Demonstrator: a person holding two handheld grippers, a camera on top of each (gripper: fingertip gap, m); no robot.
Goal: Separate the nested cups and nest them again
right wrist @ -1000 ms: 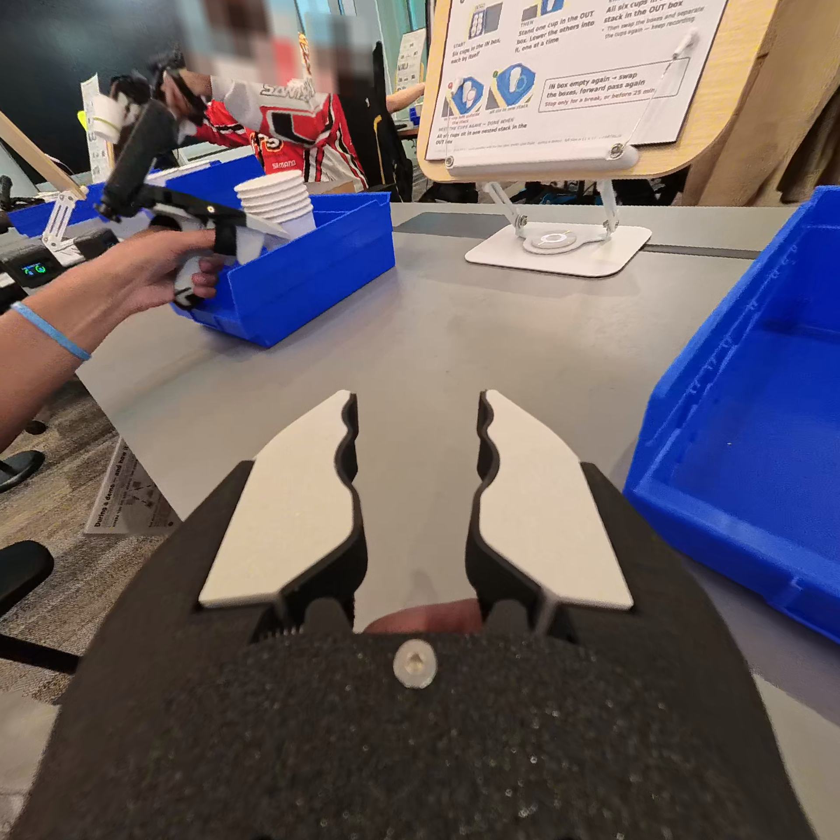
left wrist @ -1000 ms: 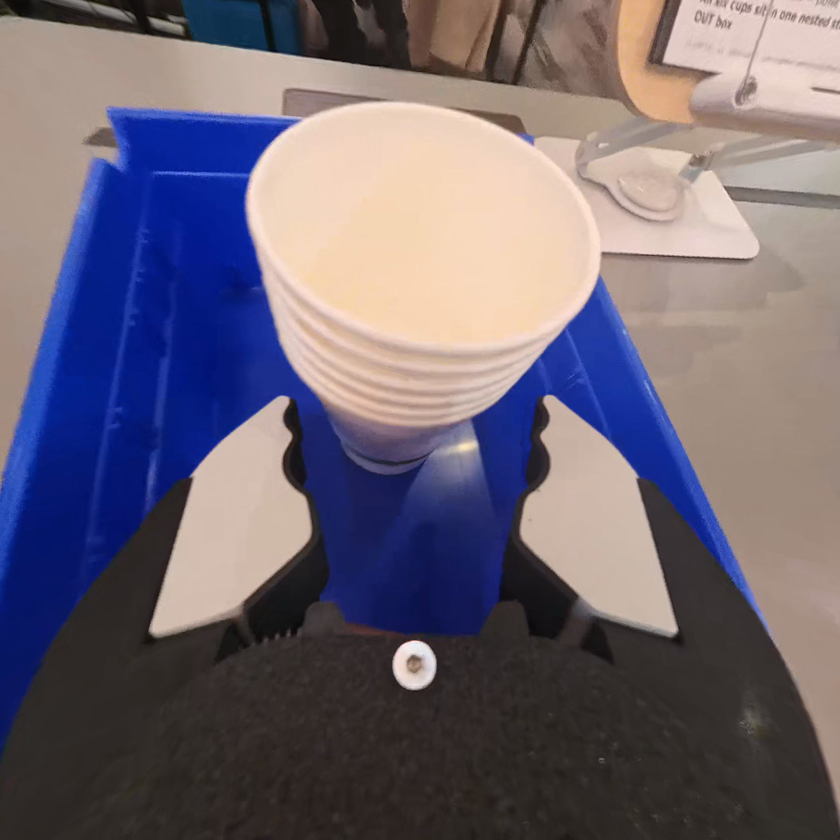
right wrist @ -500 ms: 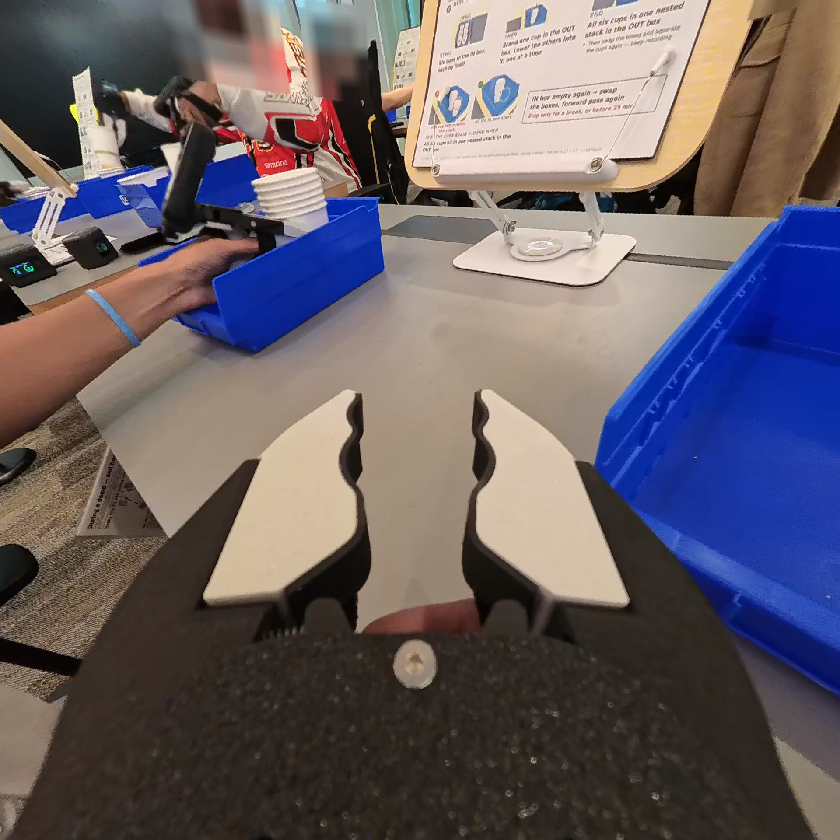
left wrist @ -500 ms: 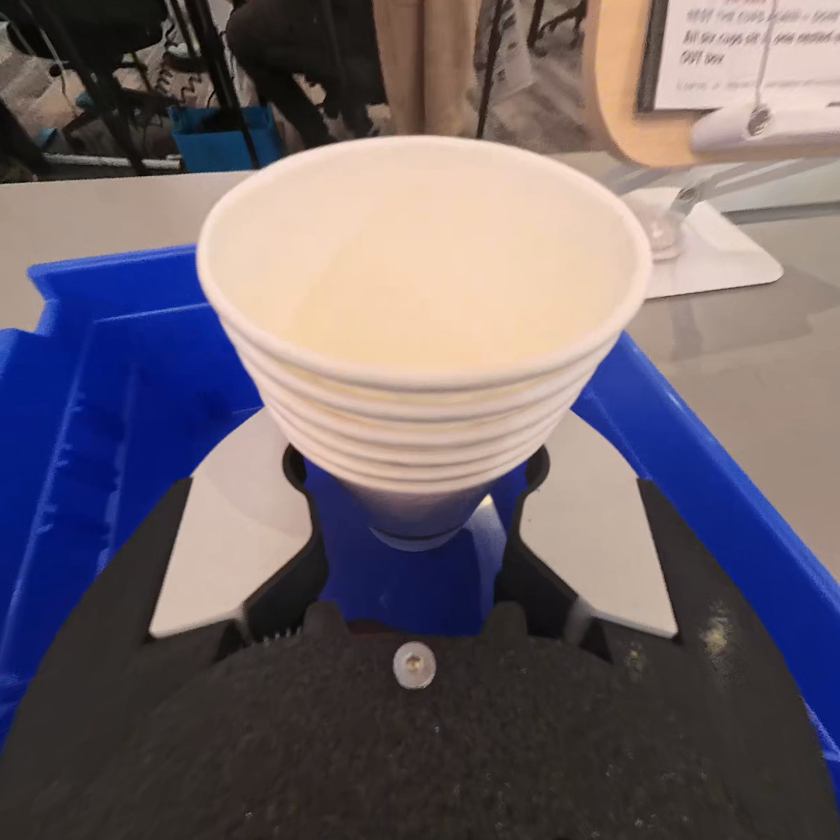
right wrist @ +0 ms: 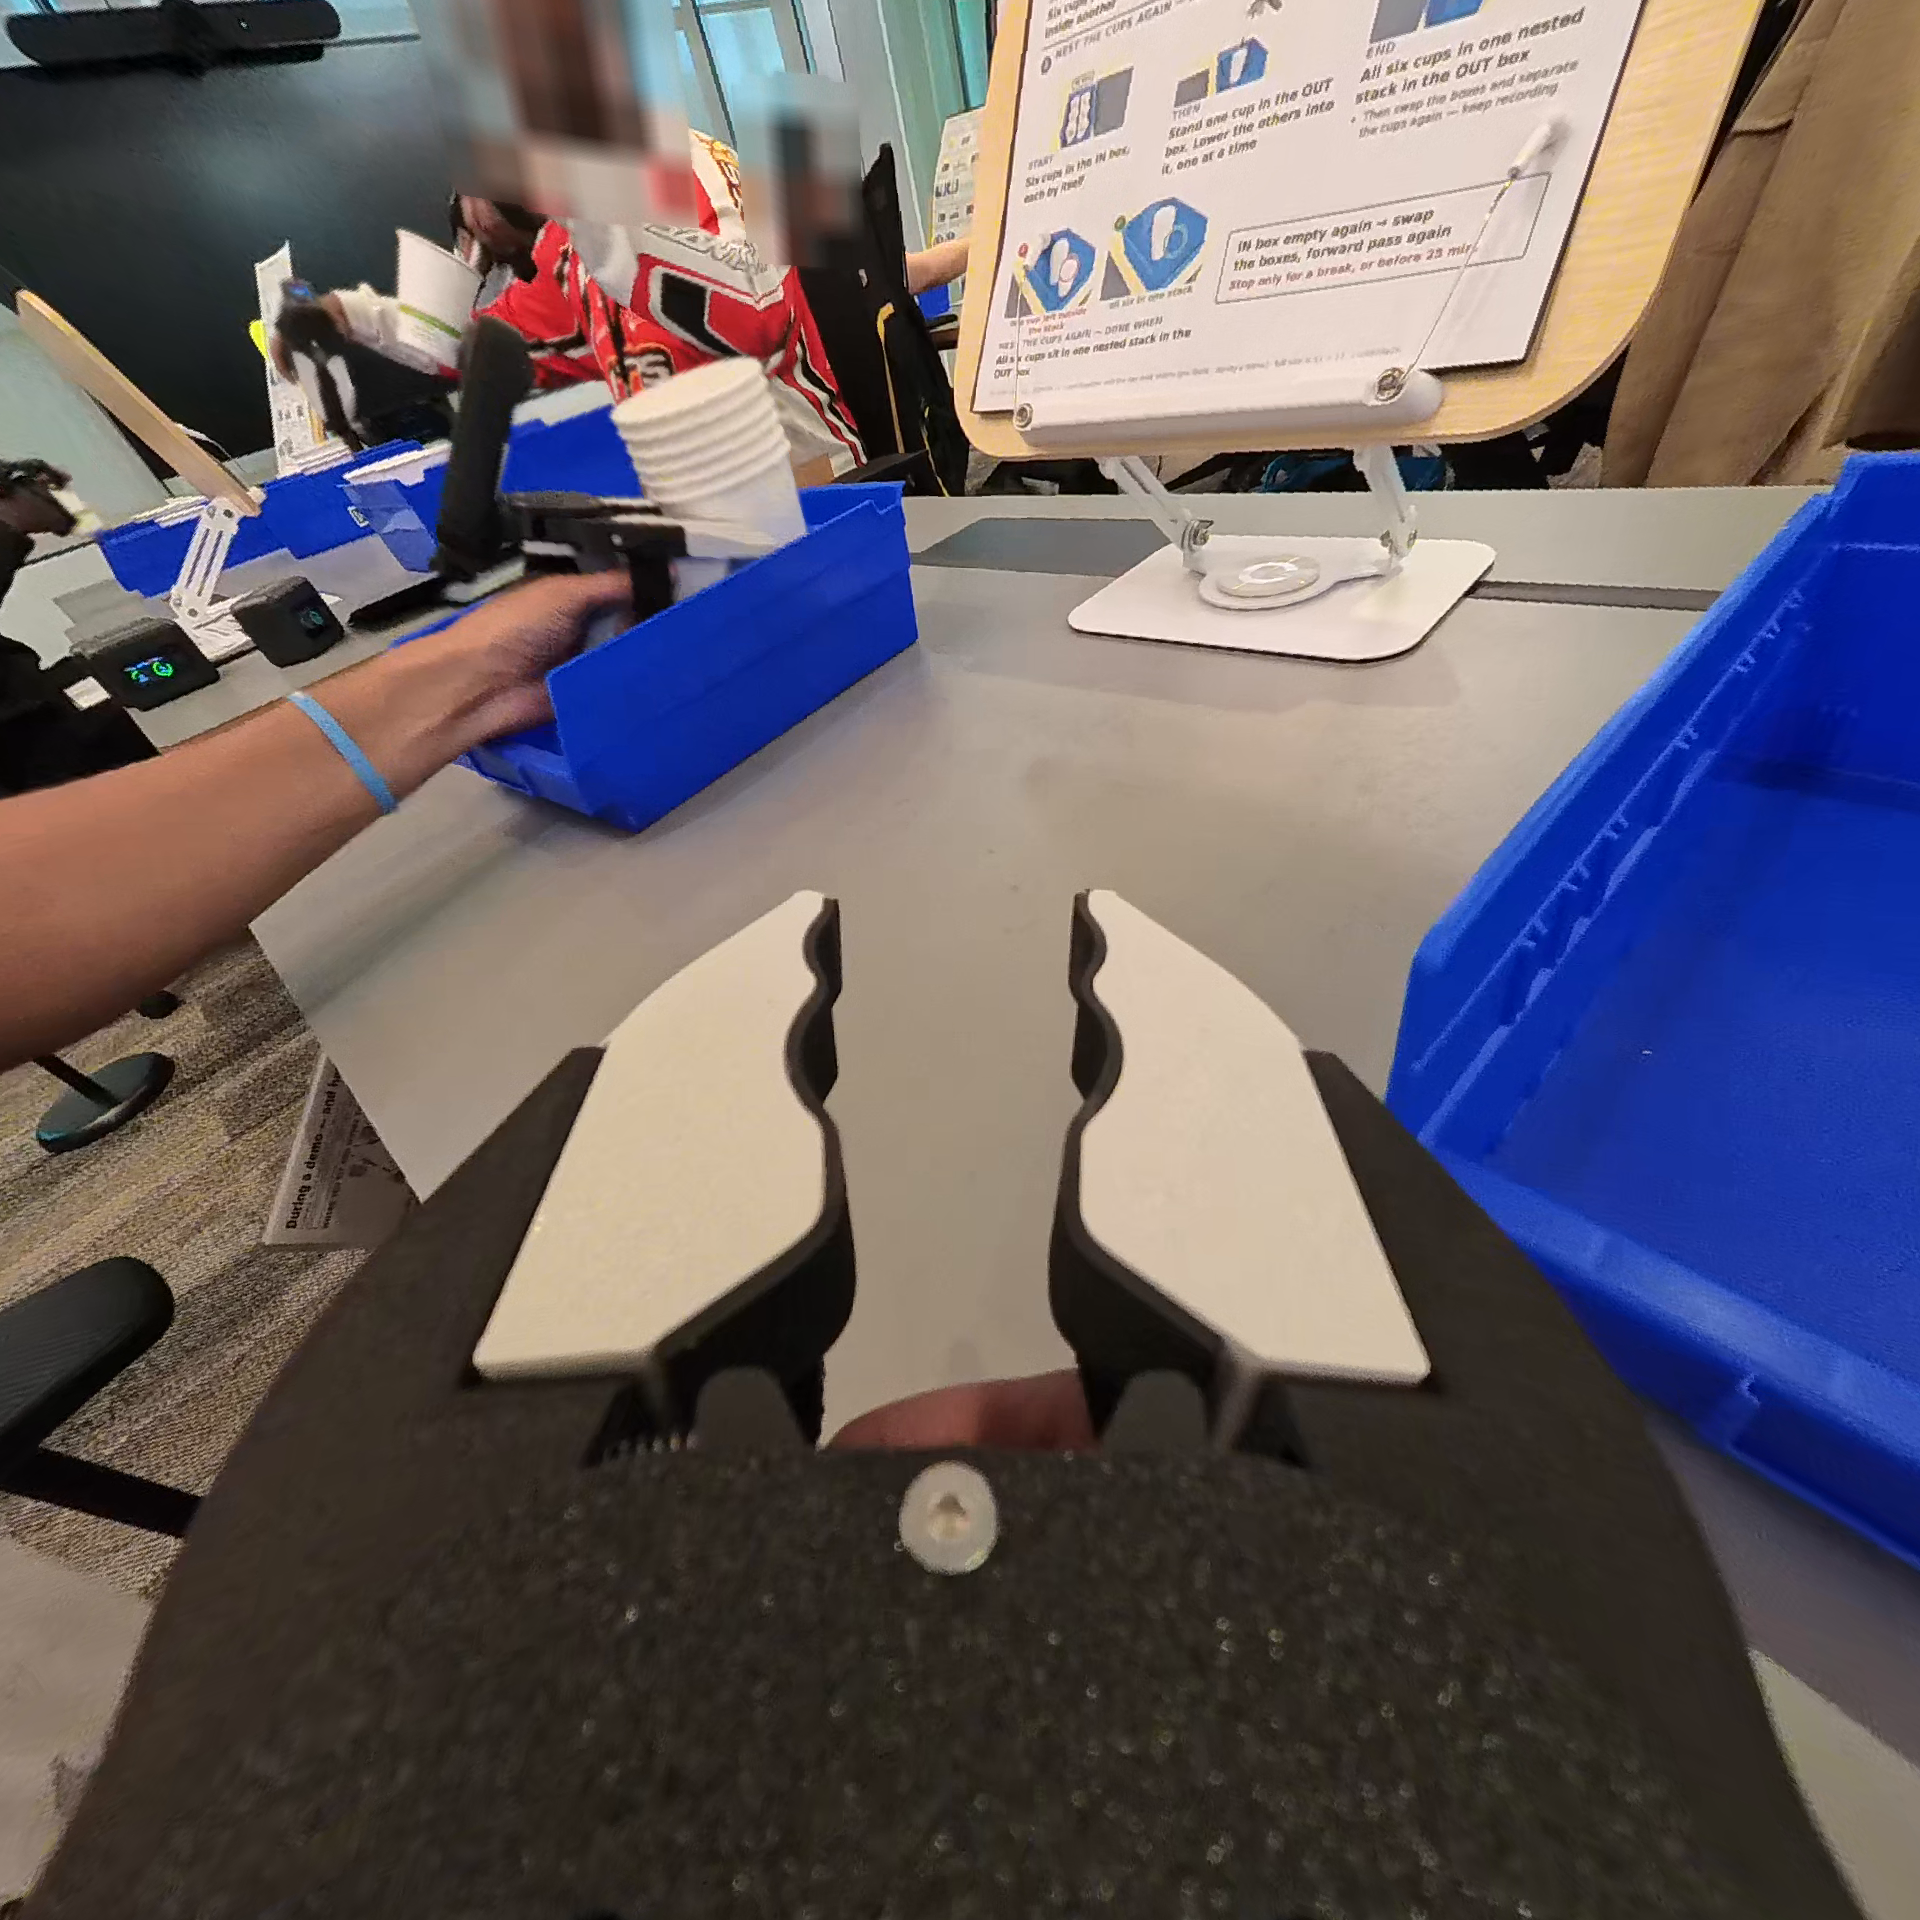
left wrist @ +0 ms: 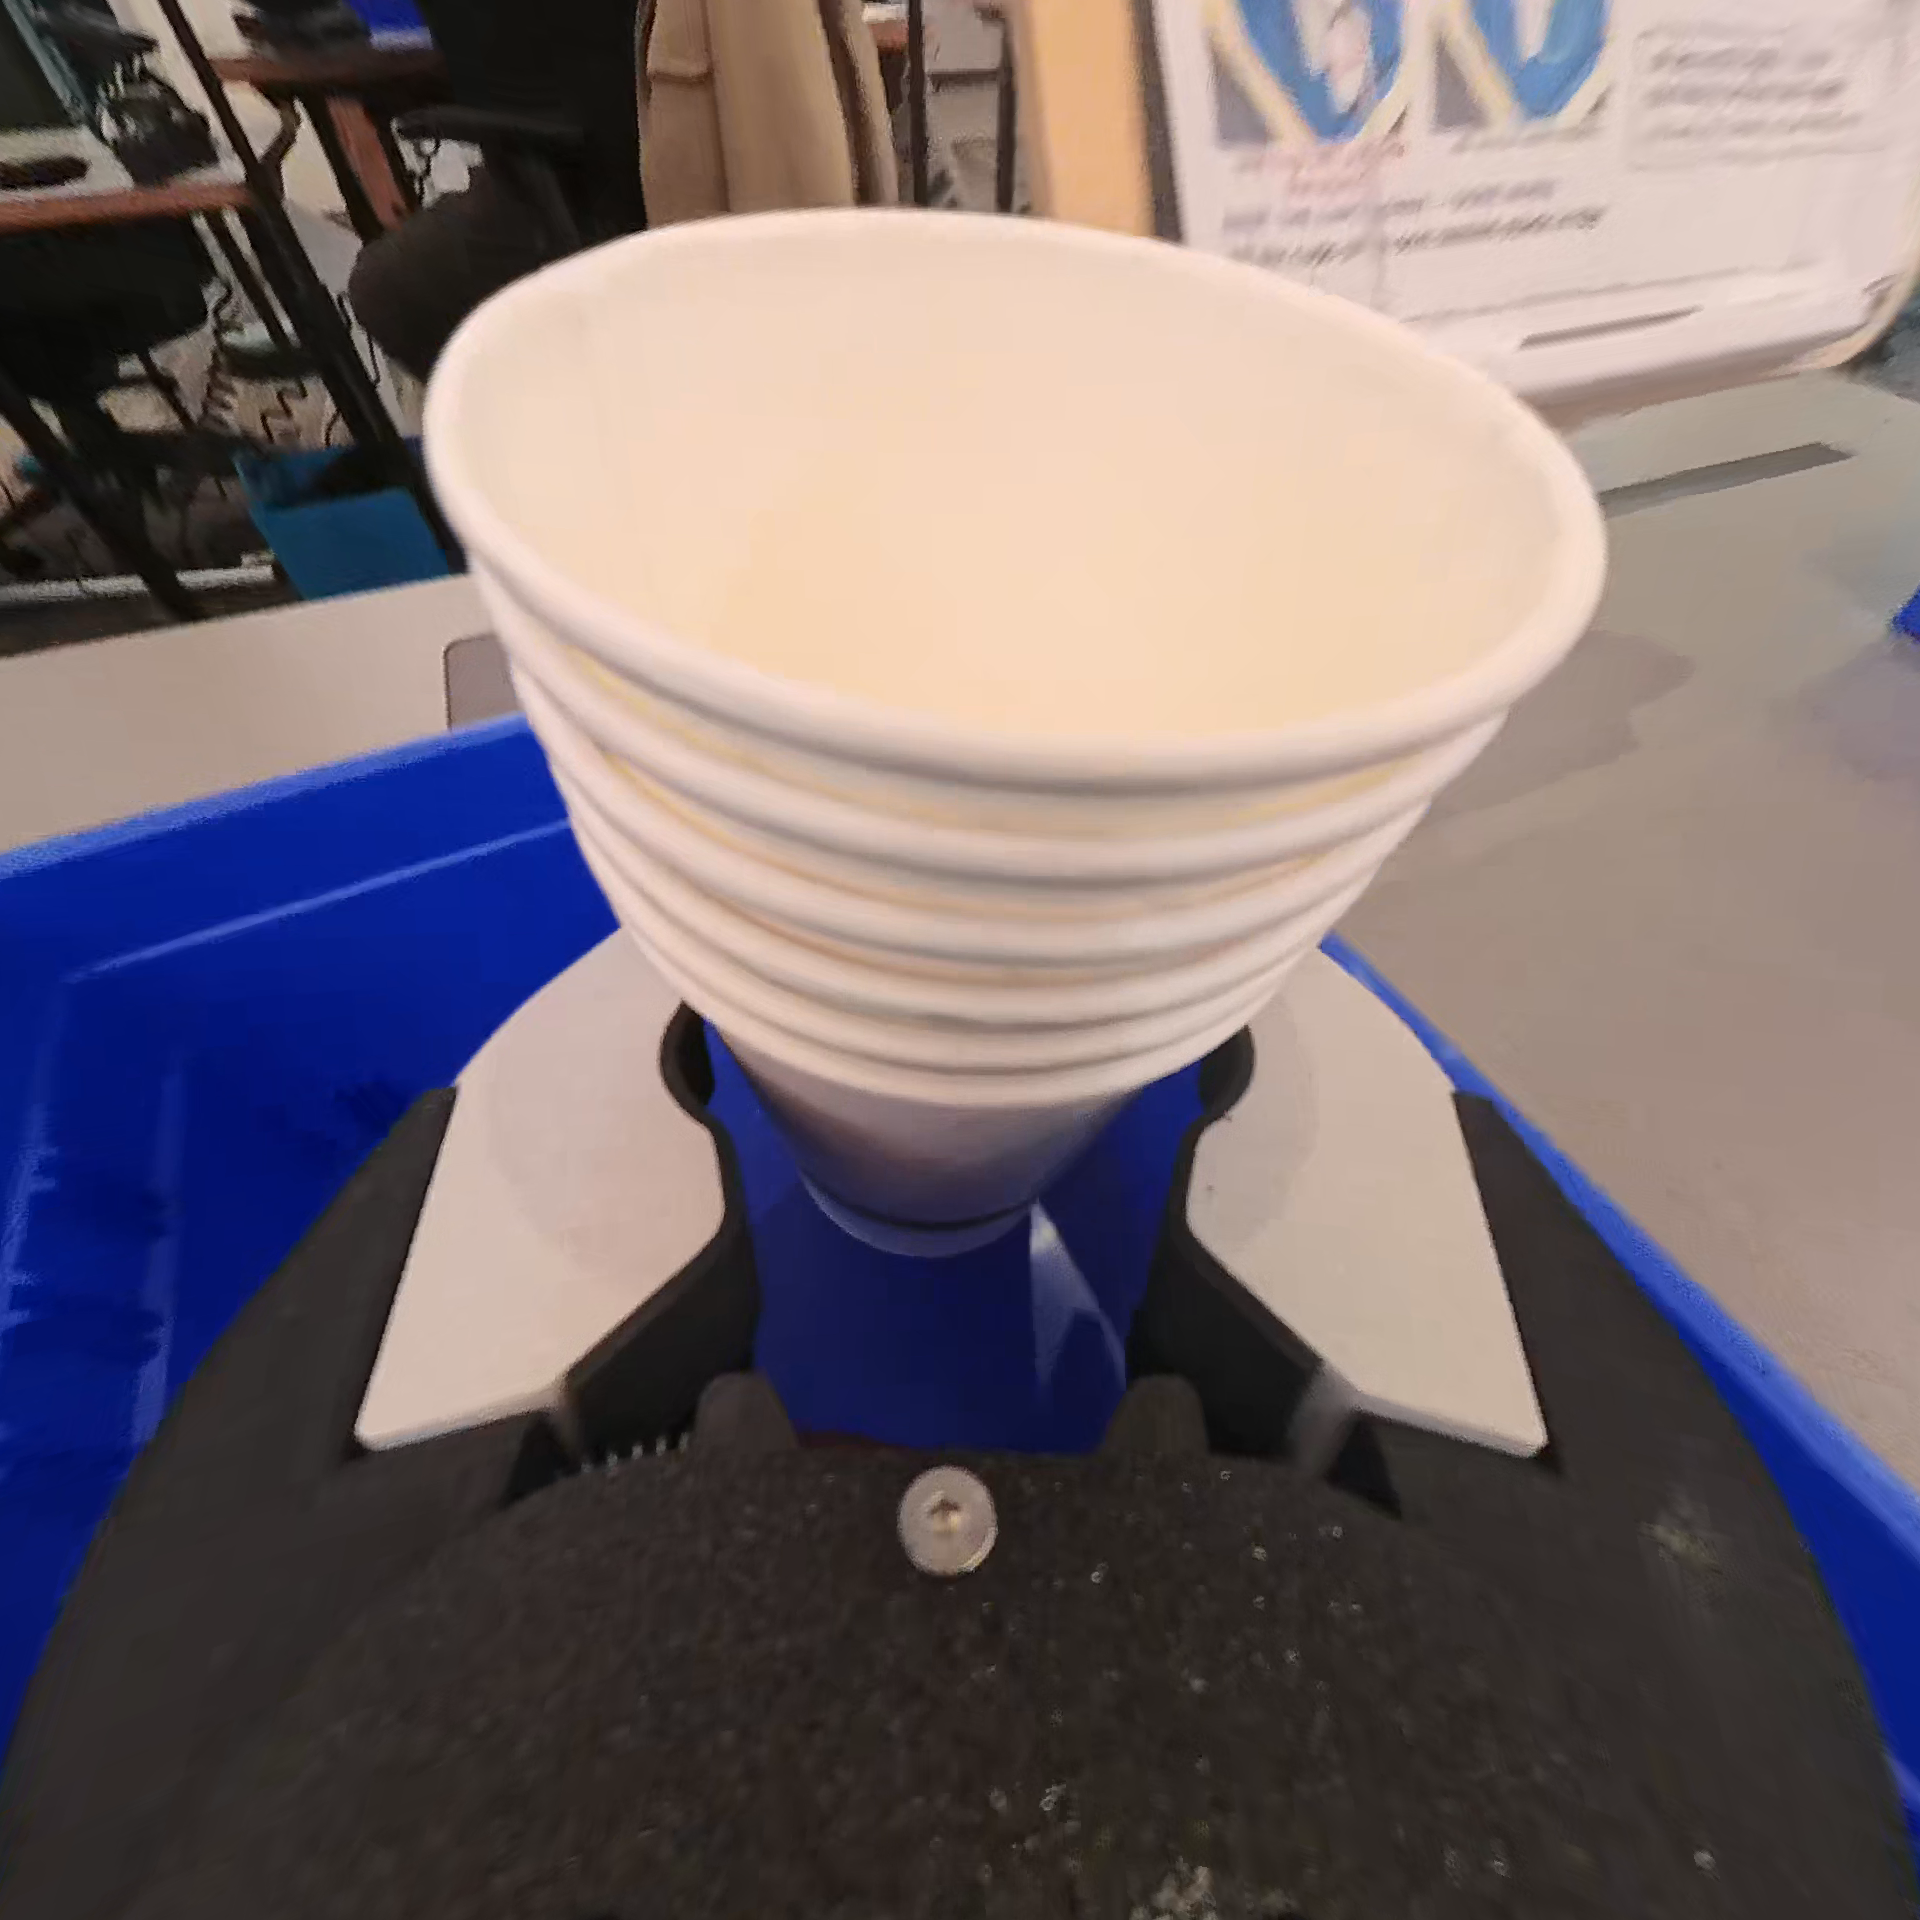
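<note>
Our left gripper (left wrist: 956, 1081) gapes astride the nested cups (left wrist: 997, 727), contact unclear; right gripper (right wrist: 954, 925) released over grey table (right wrist: 1091, 790).

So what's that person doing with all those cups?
A person is working with two hand-held grippers. The left gripper has its jaws open on either side of the stack of white paper cups, low on the stack, inside a blue bin. The cups are all nested together. The right gripper hangs open and empty over the grey table, beside a second blue bin.
</note>
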